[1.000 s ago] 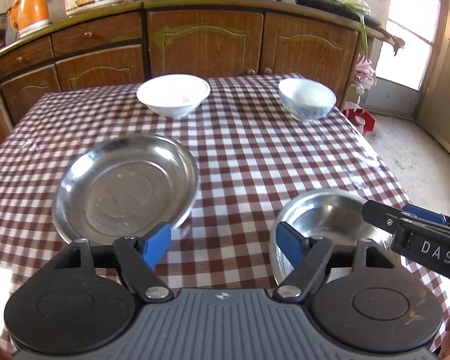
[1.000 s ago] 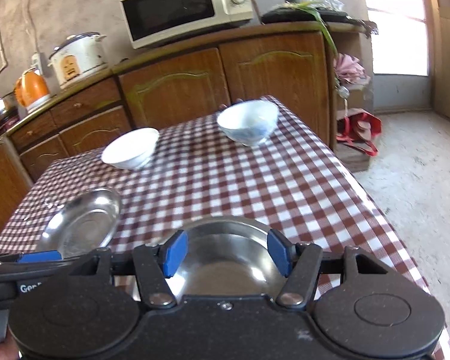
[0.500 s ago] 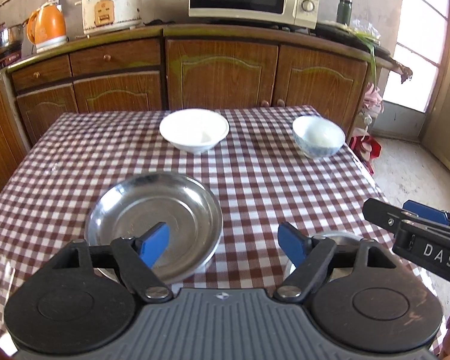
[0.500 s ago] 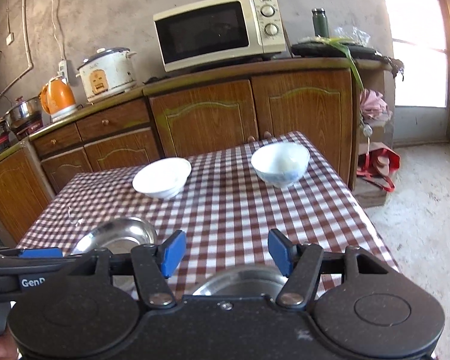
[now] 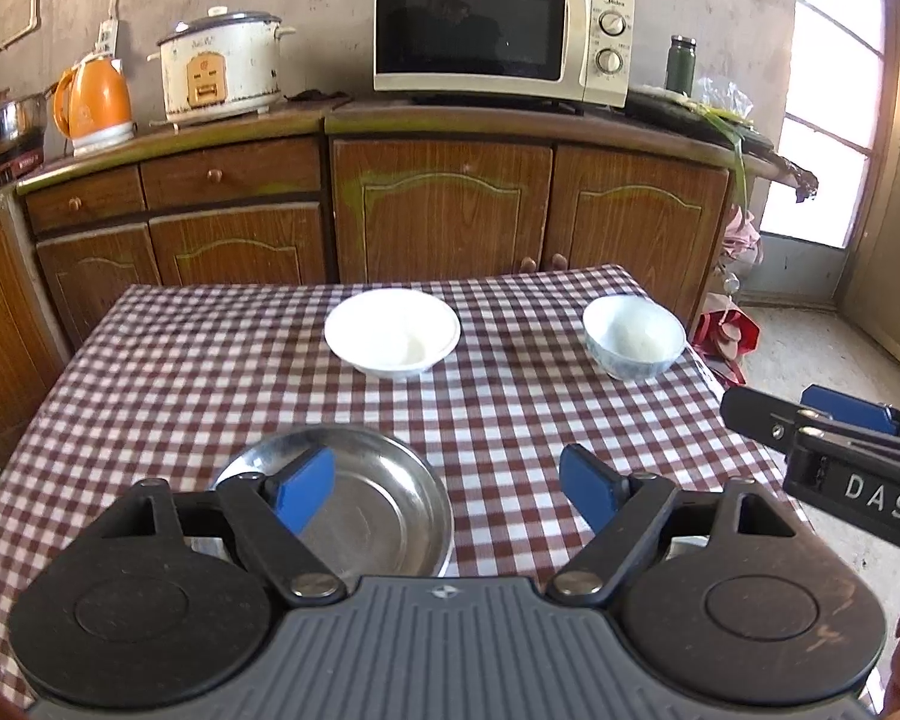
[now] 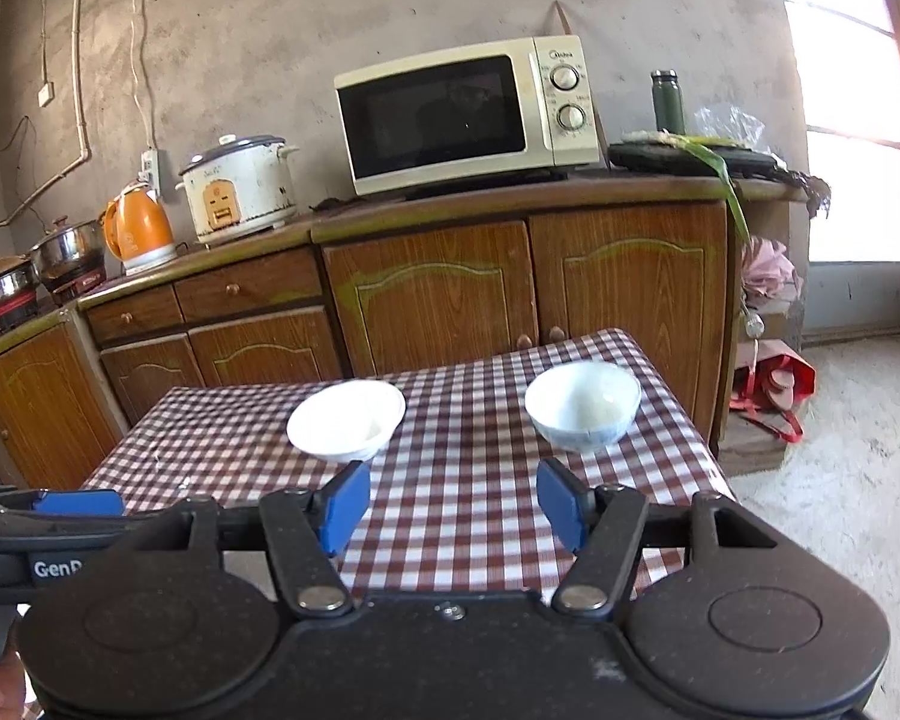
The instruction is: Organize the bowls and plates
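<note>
A steel plate (image 5: 384, 510) lies near the front of the checked table (image 5: 510, 420), partly behind my left gripper (image 5: 447, 495), which is open and empty above it. A wide white bowl (image 5: 392, 332) and a smaller blue-patterned bowl (image 5: 634, 336) sit at the far side; they also show in the right wrist view, the white bowl (image 6: 345, 420) and the patterned bowl (image 6: 582, 405). My right gripper (image 6: 453, 504) is open and empty above the table's front. The second steel plate is hidden under the grippers.
Wooden cabinets (image 5: 444, 216) stand behind the table with a microwave (image 5: 501, 30), rice cooker (image 5: 219, 75) and orange kettle (image 5: 96, 105) on top. A red bag (image 5: 729, 336) lies on the floor by the table's right edge.
Both grippers have risen and tilted up. The steel plates have slid toward the bottom of the views; the right plate has gone out of sight. Both stay open.
</note>
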